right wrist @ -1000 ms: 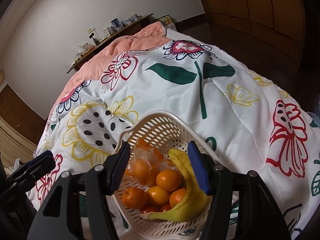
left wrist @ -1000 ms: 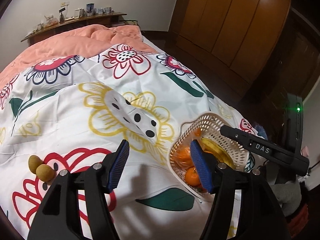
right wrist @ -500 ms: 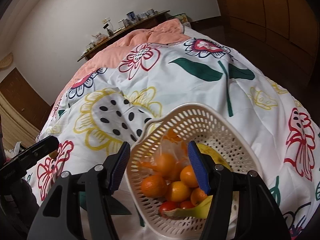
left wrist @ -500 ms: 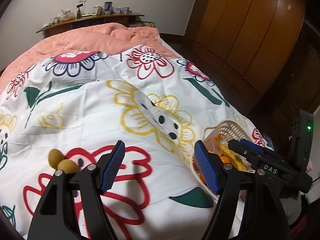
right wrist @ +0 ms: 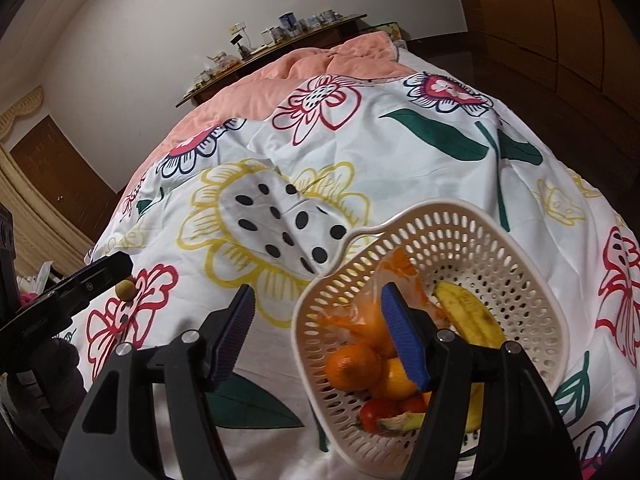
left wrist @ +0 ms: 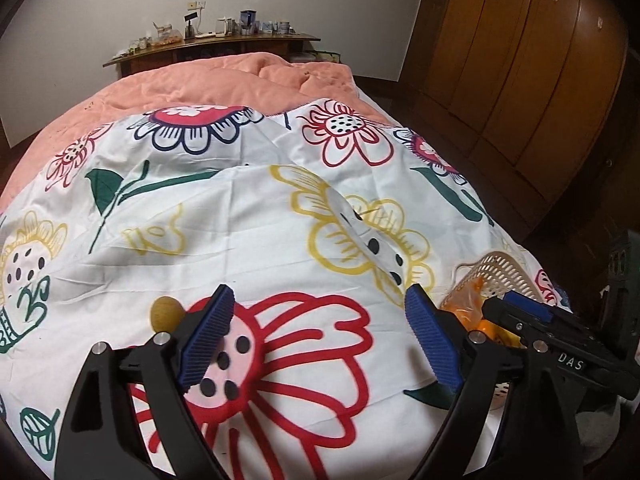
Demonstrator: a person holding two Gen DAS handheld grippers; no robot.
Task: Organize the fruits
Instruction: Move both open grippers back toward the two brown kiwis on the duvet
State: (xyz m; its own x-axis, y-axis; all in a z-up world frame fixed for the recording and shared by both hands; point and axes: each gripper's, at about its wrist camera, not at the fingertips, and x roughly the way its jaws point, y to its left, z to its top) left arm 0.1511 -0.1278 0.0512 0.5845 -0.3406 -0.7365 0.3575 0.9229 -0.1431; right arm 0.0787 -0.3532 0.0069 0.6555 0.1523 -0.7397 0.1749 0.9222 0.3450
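Note:
My left gripper [left wrist: 320, 332] hovers over a red flower on the bedspread, its jaws opening with nothing between them. A small brown round fruit [left wrist: 166, 312] lies on the cloth just outside its left finger, partly hidden by it; the same fruit [right wrist: 126, 290] shows far left in the right wrist view. My right gripper [right wrist: 320, 332] hangs over the left rim of the cream basket [right wrist: 440, 220], its jaws opening and its pads touching nothing. The basket holds oranges [right wrist: 352, 360], a banana [right wrist: 468, 316] and a red tomato [right wrist: 374, 416].
The flowered bedspread [left wrist: 248, 240] covers the bed, with a pink quilt [left wrist: 224, 80] behind it. A cluttered wooden shelf [left wrist: 212, 40] runs along the far wall. Wooden wardrobes [left wrist: 520, 60] stand to the right across a dark floor. The basket [left wrist: 504, 276] sits near the bed's right edge.
Both views have swung left across the bed. The basket slid toward the right in each. The brown fruit now sits beside the left finger, and the left jaws stand wider.

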